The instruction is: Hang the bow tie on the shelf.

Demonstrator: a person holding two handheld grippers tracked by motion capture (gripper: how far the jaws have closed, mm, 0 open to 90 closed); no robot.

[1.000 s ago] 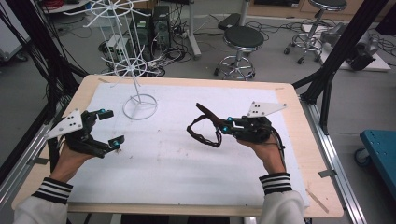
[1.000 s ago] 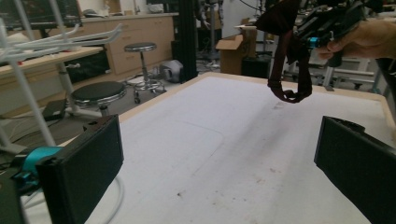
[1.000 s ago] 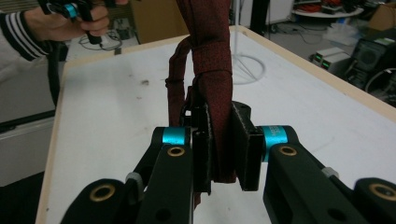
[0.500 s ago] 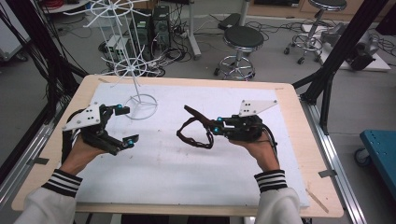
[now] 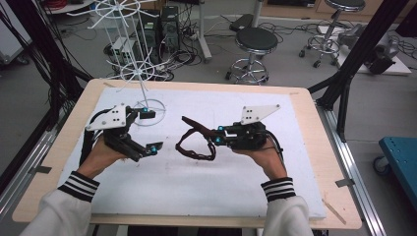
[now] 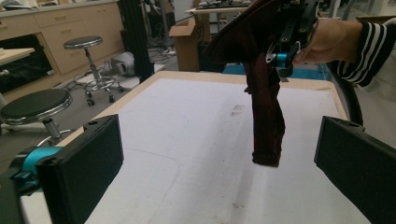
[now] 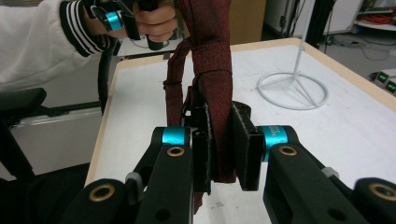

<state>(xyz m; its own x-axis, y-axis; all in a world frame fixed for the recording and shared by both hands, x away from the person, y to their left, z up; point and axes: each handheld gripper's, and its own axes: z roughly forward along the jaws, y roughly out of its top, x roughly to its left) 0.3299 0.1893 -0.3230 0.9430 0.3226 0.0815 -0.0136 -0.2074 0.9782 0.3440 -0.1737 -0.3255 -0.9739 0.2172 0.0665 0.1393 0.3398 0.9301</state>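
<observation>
Dark red tie (image 7: 212, 74) clamped in right hand-held gripper (image 7: 220, 154); left hand-held gripper (image 5: 147, 132) wide; no legible writing.

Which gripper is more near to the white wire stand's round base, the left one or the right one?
Left. The left gripper has its upper jaw over the rim of the stand's round base. The right gripper, shut on the dark red necktie, sits apart toward the table's middle.

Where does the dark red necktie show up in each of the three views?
High view: necktie, centre of table, hanging looped from the right tongs.
Left gripper view: upper centre-right, dangling over the white mat.
Right gripper view: centre, pinched between the pads.
Shared landmark: white wire stand base.
</observation>
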